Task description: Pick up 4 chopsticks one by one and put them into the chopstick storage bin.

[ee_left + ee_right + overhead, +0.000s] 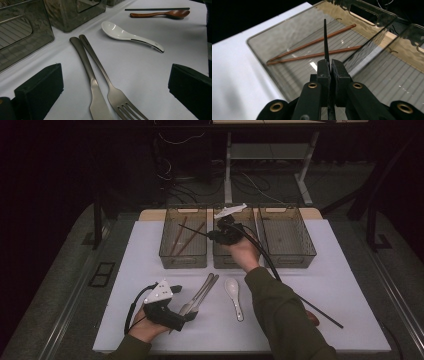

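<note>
Over on the left, the left gripper (187, 316) rests low on the white table (325, 270), jaws spread wide and holding nothing. The steel knife (87, 75) and fork (105, 80) lie side by side in the gap between them, touching neither. From above, the two pieces run from that gripper up toward the bins. The left gripper view adds more: a white ceramic spoon (130, 35) just beyond the fork, and farther off a brown wooden spoon (162, 13) with a single black chopstick (157, 9) lying just behind it.

In the middle, the right gripper (212, 235) is raised over the row of three clear bins. Its jaws are clenched on a black chopstick (325, 42), which is pinched near one end and sticks straight out past the tips, over the left bin (165, 252). In the high view that stick is only a thin dark line reaching left over the bin. The right gripper view shows the grip plainly, and below the stick two reddish-brown chopsticks (317, 48) lying on the bin's ribbed floor, close at one end and spreading apart at the other.
</note>
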The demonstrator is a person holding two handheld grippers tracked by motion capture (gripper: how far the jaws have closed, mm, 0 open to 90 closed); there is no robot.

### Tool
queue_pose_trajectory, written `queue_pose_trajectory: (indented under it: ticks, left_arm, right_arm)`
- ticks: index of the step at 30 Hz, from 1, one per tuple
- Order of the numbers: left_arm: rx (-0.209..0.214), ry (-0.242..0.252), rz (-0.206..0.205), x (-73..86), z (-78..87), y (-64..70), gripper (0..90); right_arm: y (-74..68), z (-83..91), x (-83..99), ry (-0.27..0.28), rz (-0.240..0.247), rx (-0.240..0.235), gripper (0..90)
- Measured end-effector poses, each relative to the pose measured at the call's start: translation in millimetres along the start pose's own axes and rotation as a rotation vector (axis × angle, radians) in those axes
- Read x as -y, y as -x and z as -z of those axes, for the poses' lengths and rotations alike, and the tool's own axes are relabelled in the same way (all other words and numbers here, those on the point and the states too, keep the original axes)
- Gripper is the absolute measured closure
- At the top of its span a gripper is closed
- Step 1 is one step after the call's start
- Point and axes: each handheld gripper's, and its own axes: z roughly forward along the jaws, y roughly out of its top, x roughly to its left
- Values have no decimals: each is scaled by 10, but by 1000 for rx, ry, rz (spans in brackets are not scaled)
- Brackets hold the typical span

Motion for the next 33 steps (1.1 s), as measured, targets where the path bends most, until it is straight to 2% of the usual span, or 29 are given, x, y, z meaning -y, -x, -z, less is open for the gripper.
queue_pose_trajectory:
  ticks: [10,16,23,31,32,33]
  left_arm:
    - [2,4,-6,-9,5,-1,0]
    - [4,8,-3,-8,1,-1,0]
    - [8,9,-4,-11,1,-2,0]
    - [8,6,-7,-15,0,4,0]
    - [8,6,-6,-14,1,3,0]
    - [8,6,-6,-13,1,2,0]
  right_arm:
    - [-76,-433,-174,-68,1,28,851]
    - [-98,-614,-260,-95,-5,35,851]
    - [-124,-754,-318,-125,-9,53,850]
    - [-213,-871,-317,-163,13,71,841]
    - [-212,-874,-312,-166,12,69,834]
    - [-205,-873,-309,-165,10,63,789]
